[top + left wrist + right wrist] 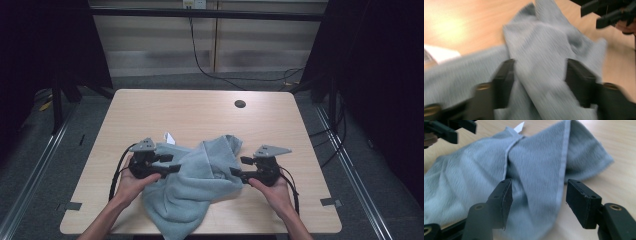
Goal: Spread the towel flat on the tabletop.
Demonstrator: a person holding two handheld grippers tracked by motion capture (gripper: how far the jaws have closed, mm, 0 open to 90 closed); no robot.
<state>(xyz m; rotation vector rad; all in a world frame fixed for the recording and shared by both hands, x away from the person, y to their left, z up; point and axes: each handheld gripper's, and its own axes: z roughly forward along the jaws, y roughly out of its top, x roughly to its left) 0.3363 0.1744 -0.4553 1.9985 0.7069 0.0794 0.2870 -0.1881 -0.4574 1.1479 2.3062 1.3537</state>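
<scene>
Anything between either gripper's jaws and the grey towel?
Nothing visible. The grey towel lies crumpled on the table, and both the left gripper and the right gripper already have cloth between their open jaws.

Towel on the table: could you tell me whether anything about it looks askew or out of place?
Yes. The towel lies crumpled and twisted rather than flat, and its near end hangs over the table edge. A small white tag pokes out at its far left side.
</scene>
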